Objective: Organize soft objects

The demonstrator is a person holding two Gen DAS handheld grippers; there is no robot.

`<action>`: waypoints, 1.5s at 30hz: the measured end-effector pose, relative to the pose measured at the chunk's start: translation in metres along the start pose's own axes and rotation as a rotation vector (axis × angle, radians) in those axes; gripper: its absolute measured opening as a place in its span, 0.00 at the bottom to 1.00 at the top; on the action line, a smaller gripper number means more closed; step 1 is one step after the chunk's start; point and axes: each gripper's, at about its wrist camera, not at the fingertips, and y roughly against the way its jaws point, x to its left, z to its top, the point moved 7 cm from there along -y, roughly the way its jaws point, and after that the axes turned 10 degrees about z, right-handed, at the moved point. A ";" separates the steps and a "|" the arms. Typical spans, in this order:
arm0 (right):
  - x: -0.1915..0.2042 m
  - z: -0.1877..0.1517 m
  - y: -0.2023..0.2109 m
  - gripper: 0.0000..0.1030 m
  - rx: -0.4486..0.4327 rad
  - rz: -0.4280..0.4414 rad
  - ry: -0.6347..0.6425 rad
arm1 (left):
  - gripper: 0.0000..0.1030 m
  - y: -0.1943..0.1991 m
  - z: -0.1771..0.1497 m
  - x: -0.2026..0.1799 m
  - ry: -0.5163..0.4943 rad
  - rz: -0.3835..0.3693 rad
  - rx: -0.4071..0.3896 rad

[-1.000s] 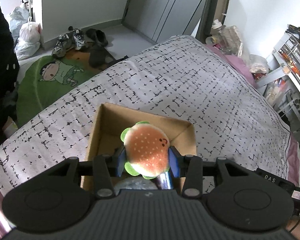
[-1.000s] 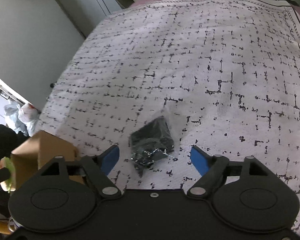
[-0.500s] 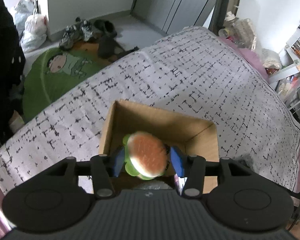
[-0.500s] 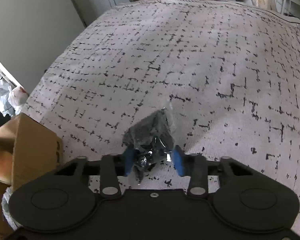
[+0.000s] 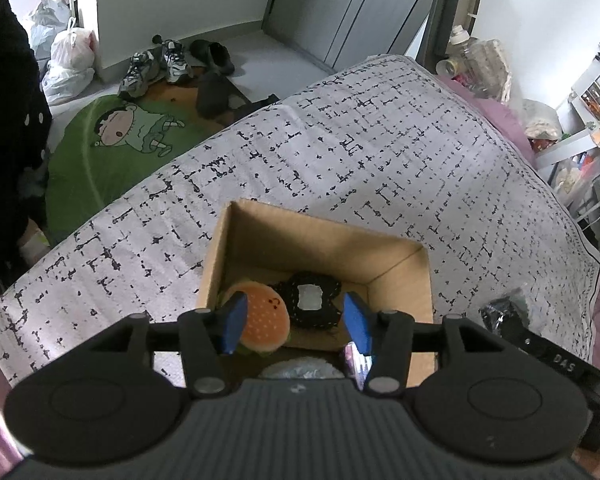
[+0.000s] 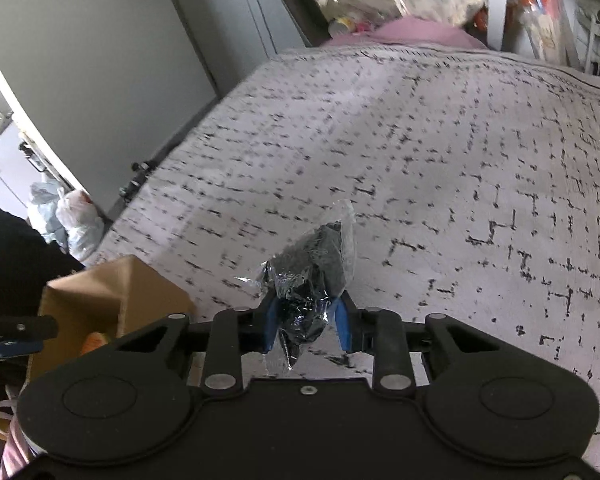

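Cardboard box [image 5: 396, 264] sits open-topped on white bedspread [image 5: 340, 152] with black dash pattern. Left gripper [image 5: 294, 322] hangs over box mouth, 2 blue pads spread apart, jaws have just been opening, nothing pinched between them. Burger plush [image 5: 266, 318] lies down inside box by left wall, partly behind left pad, face side up. Black knitted piece [image 5: 314, 304] with pale square patch lies just beside burger plush, touching it, on box floor. Crinkly clear wrapper and a purple item peek at box near edge, mostly hidden by gripper body, cannot tell what they are.

Right gripper [image 6: 306, 320] is clamped on black bagged item [image 6: 312, 276], a dark soft thing in clear crinkled plastic; jaws have just been closing on it, pads press both sides. Bag sticks up and forward from pads, lifted off bedspread [image 6: 440, 152], loose plastic tail hanging below. Right view is motion-blurred. Box corner [image 6: 112, 292] shows at lower left of right view, with an orange bit of burger plush [image 6: 94, 342] visible inside and left gripper's black arm across its edge. In left view the same bagged item [image 5: 504, 314] shows at right, beyond box, by right gripper's body.

Green cartoon rug [image 5: 112, 148], shoes [image 5: 156, 66] and plastic bags [image 5: 68, 56] on floor past bed. Person's dark sleeve [image 5: 4, 128] at left edge.
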 end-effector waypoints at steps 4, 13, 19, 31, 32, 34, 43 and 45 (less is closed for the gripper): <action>0.017 0.005 0.007 0.27 -0.029 0.051 0.034 | 0.51 0.005 0.000 0.000 -0.005 -0.003 -0.007; 0.059 0.017 0.019 0.27 -0.076 0.170 0.103 | 0.51 0.012 0.000 0.007 -0.008 -0.010 -0.008; 0.082 0.016 0.023 0.28 -0.077 0.188 0.134 | 0.51 0.017 -0.001 0.016 0.000 -0.024 -0.010; 0.128 0.001 0.007 0.36 -0.006 0.234 0.176 | 0.51 0.025 -0.002 0.032 0.011 -0.054 -0.004; 0.129 0.000 0.005 0.38 -0.005 0.243 0.164 | 0.51 0.026 -0.002 0.033 0.011 -0.055 -0.003; 0.129 -0.001 0.007 0.48 -0.016 0.244 0.166 | 0.51 0.029 -0.002 0.036 0.012 -0.054 -0.004; 0.109 -0.006 0.038 0.62 -0.034 0.235 0.113 | 0.51 0.050 -0.002 0.037 0.021 -0.065 -0.036; 0.104 -0.010 0.050 0.73 -0.042 0.226 0.115 | 0.51 0.055 -0.004 0.033 0.020 -0.071 -0.040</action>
